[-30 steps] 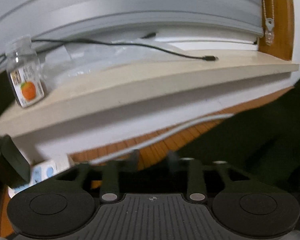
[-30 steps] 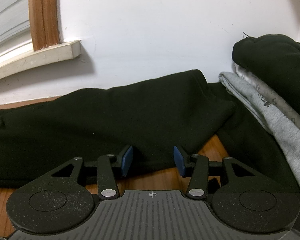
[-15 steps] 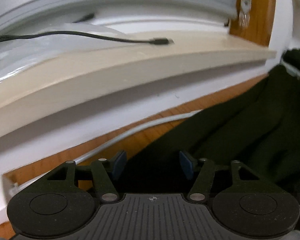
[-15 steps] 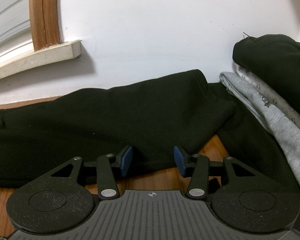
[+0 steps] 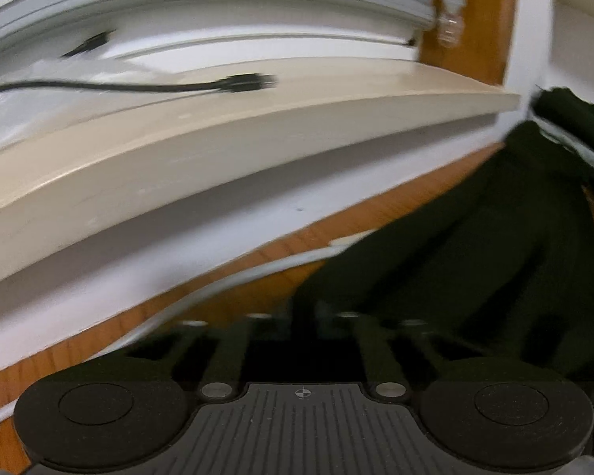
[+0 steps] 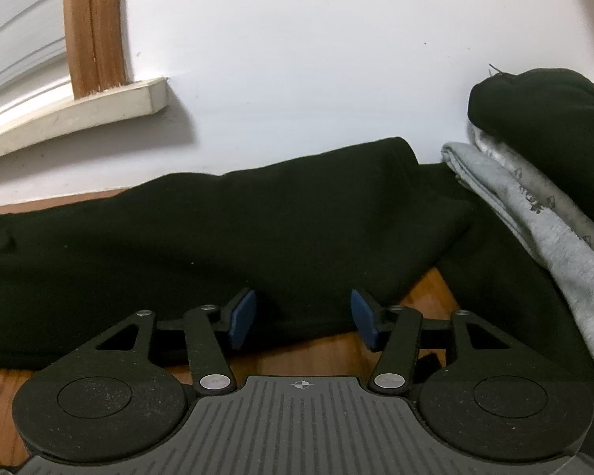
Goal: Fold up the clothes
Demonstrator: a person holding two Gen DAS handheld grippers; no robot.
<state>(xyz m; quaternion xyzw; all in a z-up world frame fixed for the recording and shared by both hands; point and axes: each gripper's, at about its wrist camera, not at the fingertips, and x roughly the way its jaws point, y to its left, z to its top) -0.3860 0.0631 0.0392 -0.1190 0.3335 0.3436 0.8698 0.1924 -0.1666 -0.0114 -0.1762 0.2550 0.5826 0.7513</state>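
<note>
Left wrist: left gripper (image 5: 304, 318) has just snapped closed on the black garment's (image 5: 475, 261) blurred edge, on the wooden table (image 5: 233, 301) below the sill (image 5: 217, 150).

Right wrist: right gripper (image 6: 303, 318) has just been widening, jaws half apart around the garment's (image 6: 257, 229) hem, pads not pressing; grey clothes (image 6: 534, 217) beside it.

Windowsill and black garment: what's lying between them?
White wall, then wooden table with a white cable, up to the black garment; left wrist view.

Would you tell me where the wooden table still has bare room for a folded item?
Bare wood lies between the white wall and the black garment, crossed by a white cable. The stacked clothes crowd the right side.
</note>
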